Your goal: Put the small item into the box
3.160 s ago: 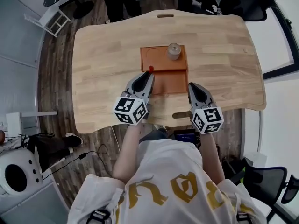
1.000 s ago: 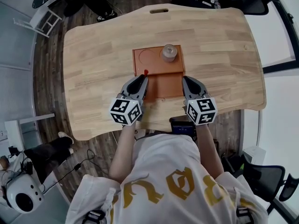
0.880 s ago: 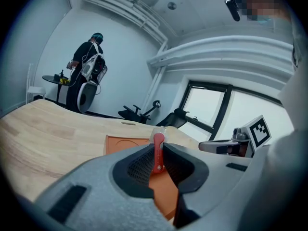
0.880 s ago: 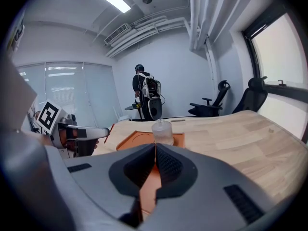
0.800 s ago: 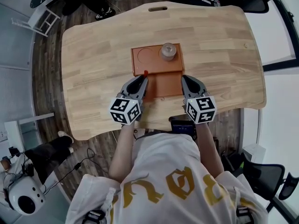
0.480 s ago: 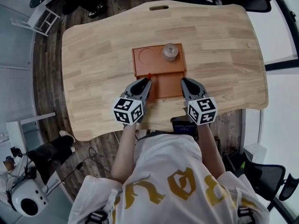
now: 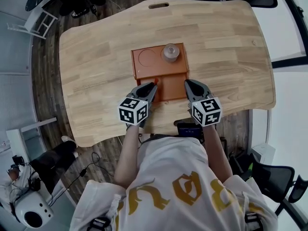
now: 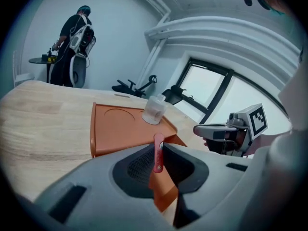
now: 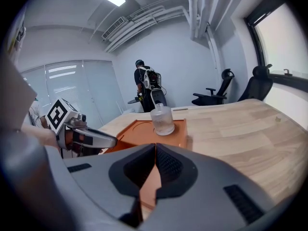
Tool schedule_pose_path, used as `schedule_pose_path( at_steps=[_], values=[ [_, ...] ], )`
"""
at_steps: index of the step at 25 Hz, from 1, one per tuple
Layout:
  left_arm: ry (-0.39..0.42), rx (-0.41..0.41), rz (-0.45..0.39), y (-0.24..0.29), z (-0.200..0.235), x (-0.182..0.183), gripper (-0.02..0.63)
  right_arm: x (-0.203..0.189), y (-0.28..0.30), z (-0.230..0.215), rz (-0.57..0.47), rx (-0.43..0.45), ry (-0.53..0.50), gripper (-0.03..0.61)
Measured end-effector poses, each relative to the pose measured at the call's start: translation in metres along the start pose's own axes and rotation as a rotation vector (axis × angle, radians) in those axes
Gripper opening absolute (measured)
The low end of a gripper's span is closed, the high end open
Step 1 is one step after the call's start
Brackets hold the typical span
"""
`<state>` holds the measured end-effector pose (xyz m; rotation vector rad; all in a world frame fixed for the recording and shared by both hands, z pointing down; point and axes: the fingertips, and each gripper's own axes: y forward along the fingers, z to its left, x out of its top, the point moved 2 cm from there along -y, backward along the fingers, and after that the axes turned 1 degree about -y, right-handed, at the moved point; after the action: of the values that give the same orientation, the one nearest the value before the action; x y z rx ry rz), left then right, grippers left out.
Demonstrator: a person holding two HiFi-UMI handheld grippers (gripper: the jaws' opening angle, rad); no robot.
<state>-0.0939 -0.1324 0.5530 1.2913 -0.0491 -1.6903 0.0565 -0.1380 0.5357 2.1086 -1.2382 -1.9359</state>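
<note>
— Shifted: right gripper [image 7: 188, 83], now at the box [image 7: 144, 71] edge, jaws fully together, empty.
— Left gripper [image 8: 159, 146]?
— Clamped on the small red item [image 8: 158, 153]; box directly ahead and beneath its jaws.

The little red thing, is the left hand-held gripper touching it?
Touching. The left gripper view shows the jaws of the left hand-held gripper shut on the little red thing, one jaw pressed against each side of it.

Wooden table [image 7: 96, 47]; glass bottle [image 7: 170, 52] upright (clear).
</note>
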Motion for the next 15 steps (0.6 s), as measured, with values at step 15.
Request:
schedule_pose_path(
  at_steps=[15],
  values=[
    [0.030, 0.012, 0.290, 0.041, 0.001, -0.029, 0.057, -0.011, 0.005, -0.023, 0.027, 0.006, 0.085, 0.012]
  ],
)
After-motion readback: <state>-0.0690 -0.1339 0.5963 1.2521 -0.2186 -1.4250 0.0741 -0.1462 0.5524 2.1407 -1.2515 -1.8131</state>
